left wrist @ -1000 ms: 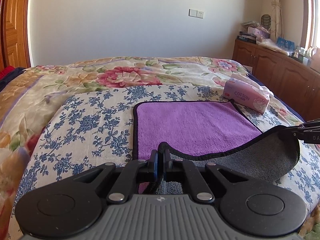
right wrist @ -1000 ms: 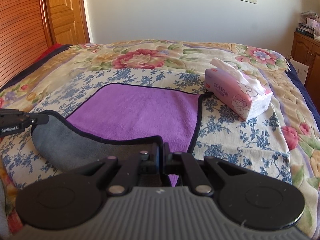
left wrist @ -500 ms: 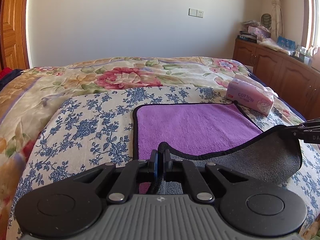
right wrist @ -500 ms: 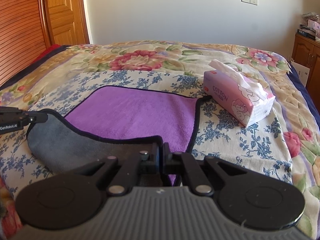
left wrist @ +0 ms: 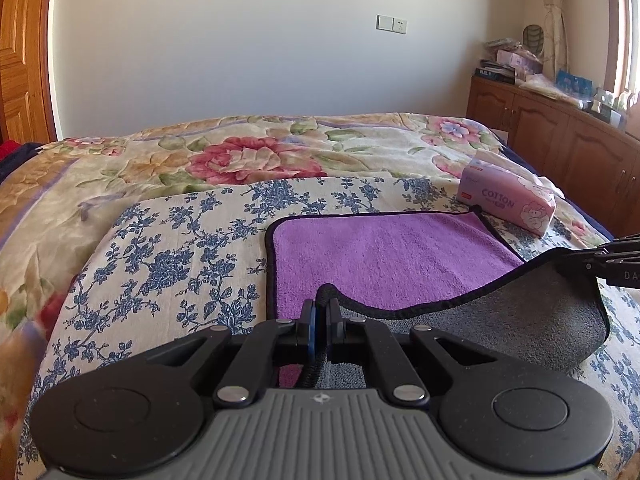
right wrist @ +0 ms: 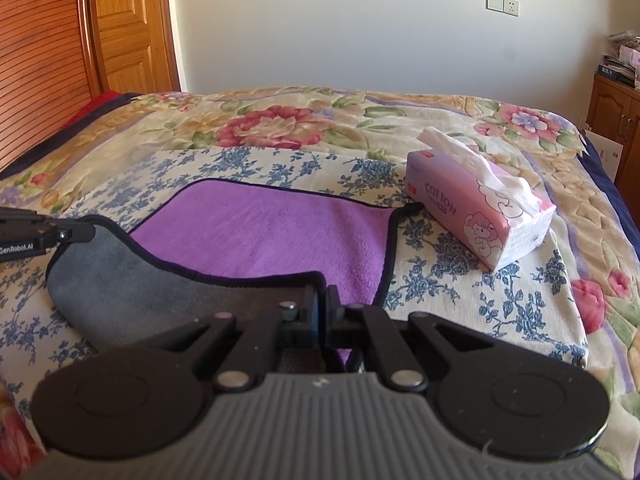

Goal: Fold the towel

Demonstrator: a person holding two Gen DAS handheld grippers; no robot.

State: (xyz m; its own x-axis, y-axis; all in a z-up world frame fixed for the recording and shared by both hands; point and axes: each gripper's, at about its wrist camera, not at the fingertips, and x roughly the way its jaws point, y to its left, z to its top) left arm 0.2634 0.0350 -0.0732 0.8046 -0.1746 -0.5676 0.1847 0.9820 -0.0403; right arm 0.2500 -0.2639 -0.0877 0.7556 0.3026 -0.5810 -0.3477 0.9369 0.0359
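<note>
A purple towel [left wrist: 384,256] with a black hem and grey underside lies on the blue-flowered cloth on the bed; it also shows in the right wrist view [right wrist: 272,236]. My left gripper [left wrist: 320,308] is shut on the towel's near left corner, lifted off the bed. My right gripper [right wrist: 320,296] is shut on the near right corner. The near edge hangs between them, grey side [left wrist: 520,320] up, folded over toward the far edge. Each gripper shows at the side of the other's view.
A pink tissue pack [left wrist: 508,196] lies just past the towel's far right corner, also in the right wrist view [right wrist: 476,204]. A wooden cabinet [left wrist: 560,152] with clutter stands right of the bed. A wooden door [right wrist: 128,24] is at the left.
Both grippers have carried the towel's near edge forward toward the far edge; the visible purple area has shrunk and the tissue pack looks nearer.
</note>
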